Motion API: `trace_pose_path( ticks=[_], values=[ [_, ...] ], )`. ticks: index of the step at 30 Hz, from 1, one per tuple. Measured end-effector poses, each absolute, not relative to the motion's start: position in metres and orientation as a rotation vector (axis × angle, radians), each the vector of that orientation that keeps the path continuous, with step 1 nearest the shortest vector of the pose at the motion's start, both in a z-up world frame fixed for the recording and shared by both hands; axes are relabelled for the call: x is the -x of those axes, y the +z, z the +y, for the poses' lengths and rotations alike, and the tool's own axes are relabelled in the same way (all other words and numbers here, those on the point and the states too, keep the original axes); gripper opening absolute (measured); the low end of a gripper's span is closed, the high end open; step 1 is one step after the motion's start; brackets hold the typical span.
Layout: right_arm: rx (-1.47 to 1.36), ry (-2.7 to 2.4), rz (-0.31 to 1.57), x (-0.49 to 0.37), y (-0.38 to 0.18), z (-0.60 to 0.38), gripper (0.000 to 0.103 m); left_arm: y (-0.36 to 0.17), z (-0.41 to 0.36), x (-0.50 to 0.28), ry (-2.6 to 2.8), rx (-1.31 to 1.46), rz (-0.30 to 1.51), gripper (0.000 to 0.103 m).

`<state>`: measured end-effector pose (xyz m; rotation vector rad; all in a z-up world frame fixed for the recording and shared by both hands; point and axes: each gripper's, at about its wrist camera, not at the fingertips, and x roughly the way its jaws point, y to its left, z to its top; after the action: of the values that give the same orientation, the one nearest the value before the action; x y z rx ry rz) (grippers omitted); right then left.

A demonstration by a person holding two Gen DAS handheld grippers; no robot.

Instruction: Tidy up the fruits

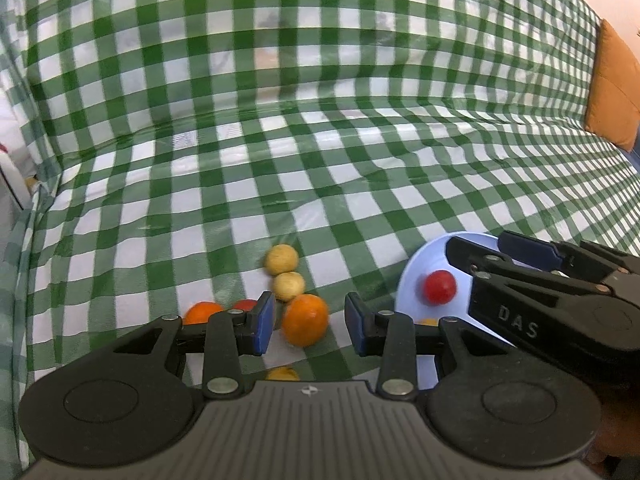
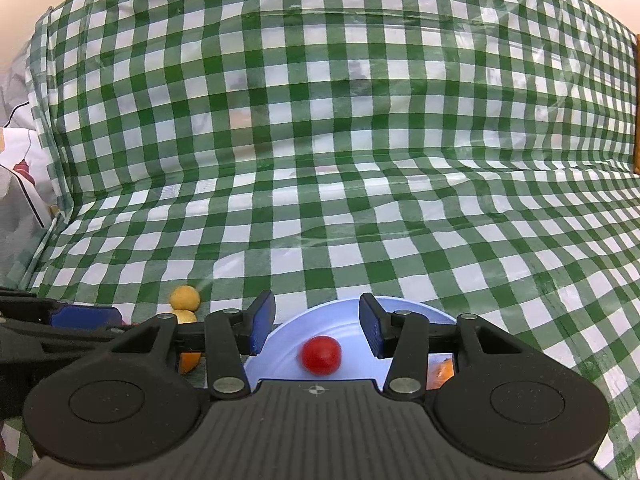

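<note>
In the left wrist view my left gripper [image 1: 310,326] stands open low over the checked cloth. A large orange [image 1: 306,320] lies between its fingertips with a gap on both sides. Two pale yellow fruits [image 1: 282,260] sit just beyond it. A second orange [image 1: 202,312] and a red fruit [image 1: 244,304] lie to the left. A red tomato [image 2: 321,355] rests on the light blue plate [image 2: 420,308]. My right gripper [image 2: 316,322] hovers open above the tomato, gripping nothing. From the left wrist view that right gripper [image 1: 478,240] reaches over the plate [image 1: 416,272].
A green and white checked cloth [image 2: 320,160] covers the seat and the backrest. An orange cushion [image 1: 612,88] leans at the far right. White fabric [image 2: 16,184] bunches at the left edge. A small orange piece [image 2: 442,372] shows by the plate's right side.
</note>
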<state>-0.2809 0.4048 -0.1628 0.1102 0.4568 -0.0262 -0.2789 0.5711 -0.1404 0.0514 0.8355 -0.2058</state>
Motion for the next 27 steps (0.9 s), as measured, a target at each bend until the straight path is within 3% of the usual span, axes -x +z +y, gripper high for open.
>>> trace_pose_path(
  ticks=[27],
  values=[
    [-0.105,0.063,0.466,0.274,-0.177,0.444,0.049,-0.149,0.658,0.251,-0.012,0.123,0.873,0.041]
  ],
)
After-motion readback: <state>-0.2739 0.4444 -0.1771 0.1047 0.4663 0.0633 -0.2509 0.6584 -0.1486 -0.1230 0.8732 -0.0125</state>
